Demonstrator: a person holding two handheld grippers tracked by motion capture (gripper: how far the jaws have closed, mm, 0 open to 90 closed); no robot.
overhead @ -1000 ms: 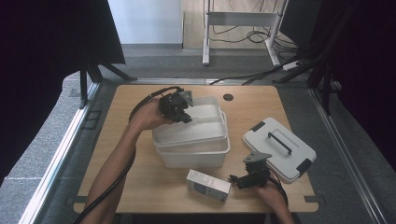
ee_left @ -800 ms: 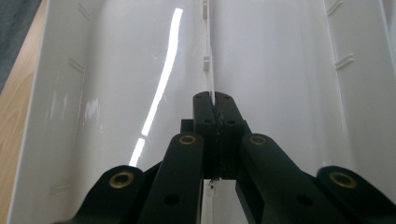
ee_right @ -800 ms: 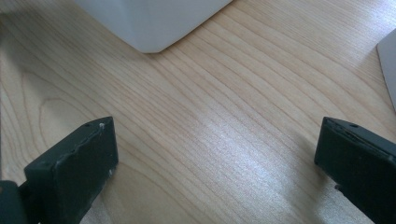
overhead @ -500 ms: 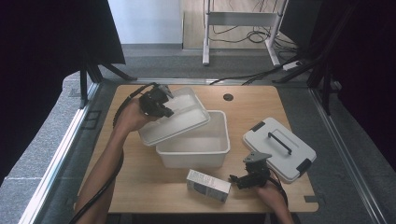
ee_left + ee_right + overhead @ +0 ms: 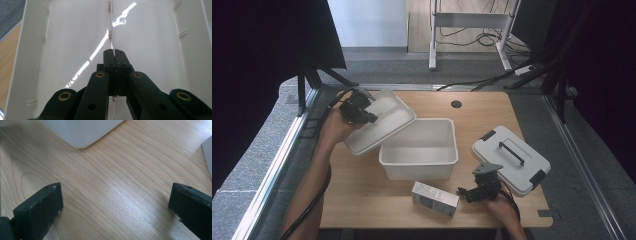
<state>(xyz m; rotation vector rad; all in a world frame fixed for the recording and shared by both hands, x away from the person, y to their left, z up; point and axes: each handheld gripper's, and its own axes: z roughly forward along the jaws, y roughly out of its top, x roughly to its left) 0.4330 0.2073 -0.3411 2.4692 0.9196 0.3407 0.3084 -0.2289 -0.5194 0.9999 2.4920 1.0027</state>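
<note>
Tray (image 5: 382, 126) pinched by left hand-held gripper (image 5: 362, 112), seemingly overhanging tub (image 5: 419, 154).

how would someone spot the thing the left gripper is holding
Start at the open white bin in the middle of the wooden table. At its back-left corner the left gripper is clamped on a translucent white tray, held tilted. Unlike the grey-white handled lid lying flat on the right, it is shallow, handleless and ribbed down the middle.

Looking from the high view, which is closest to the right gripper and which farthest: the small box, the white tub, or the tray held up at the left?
From the right gripper:
1. Small box, right beside it, toward the left.
2. White tub, behind the box, mid-table.
3. Tray, far left, held by the left gripper.
</note>
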